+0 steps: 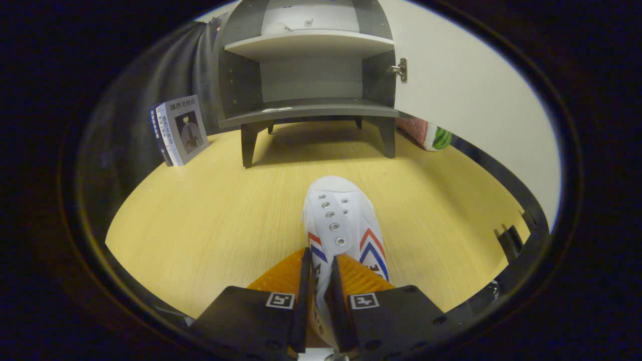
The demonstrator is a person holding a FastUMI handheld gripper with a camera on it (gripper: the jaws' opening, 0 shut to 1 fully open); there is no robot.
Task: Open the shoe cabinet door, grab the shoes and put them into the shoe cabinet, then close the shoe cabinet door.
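We see a pale wooden table (200, 220) spreading out ahead of the fingers and carrying everything else. At its far side stands the shoe cabinet (308, 100), dark grey, raised on short legs, with 2 shelves in view: a lower one just above the legs and a lighter one higher up. Its white door (476, 100) is swung wide open to the right, held by a metal hinge (399, 69) on the cabinet's right wall (the shelves look bare from here).

Left of the cabinet, leaning upright against the dark cloth wall, we find a boxed set of books (180, 129), well apart from the shoe. Right of the cabinet, partly behind the door's lower edge, lies a small thing printed like a watermelon slice (430, 134).

Nearest to us is the white shoe (341, 225), with metal eyelets down its middle and red and blue chevron stripes on its sides, its toe pointing toward the cabinet. It sits well short of the cabinet, over the table's near half.

The gripper (321, 278) has its 2 fingers drawn close together, pinching the shoe's rear part between them.
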